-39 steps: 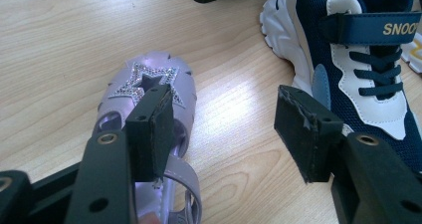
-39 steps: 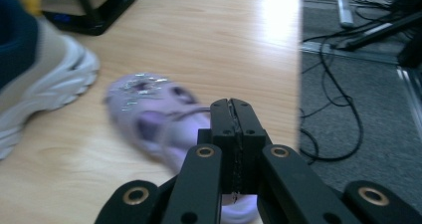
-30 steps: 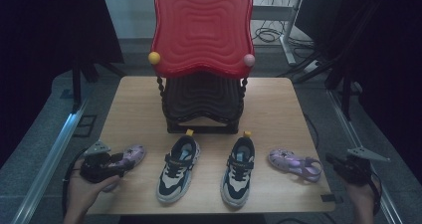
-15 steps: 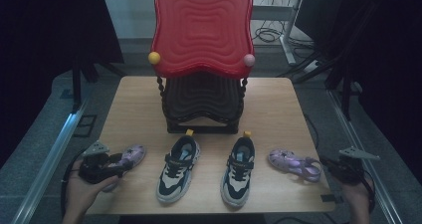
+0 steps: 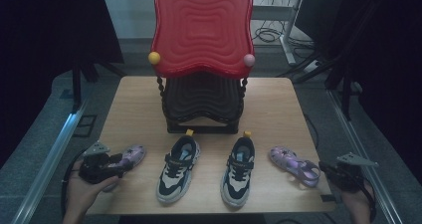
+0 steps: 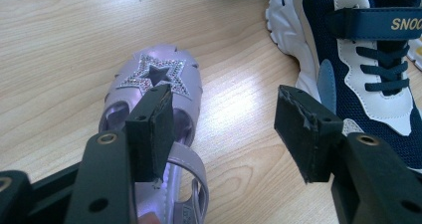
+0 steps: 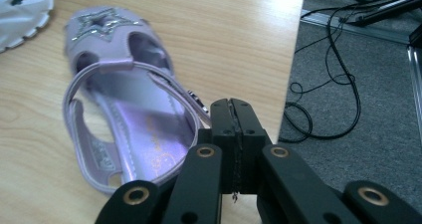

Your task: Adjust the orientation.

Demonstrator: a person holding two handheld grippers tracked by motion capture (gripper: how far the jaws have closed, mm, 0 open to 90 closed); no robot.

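Two purple star sandals and a pair of navy-and-white sneakers lie in a row on the wooden table [image 5: 278,109]. My left gripper [image 5: 119,162] hovers over the left sandal [image 5: 133,153]. Its jaws are open, with the left pad over the sandal [image 6: 154,79] behind the star and the right pad beside the left sneaker [image 6: 368,59]. My right gripper [image 5: 324,169] sits at the table's right front corner, just behind the heel of the right sandal [image 5: 291,163]. In the right gripper view that gripper [image 7: 234,109] is shut, pads together with nothing between them, beside the sandal's heel strap [image 7: 149,69].
A red wavy-topped rack [image 5: 201,30] on a black base [image 5: 201,102] stands at the back middle of the table. The left sneaker [image 5: 178,170] and right sneaker [image 5: 238,173] sit in front of it. The table edge [image 7: 291,74] drops to grey floor with cables [image 7: 328,84].
My right gripper has edged a little left, closer to the right sandal's heel. The left gripper and the shoes have stayed put.
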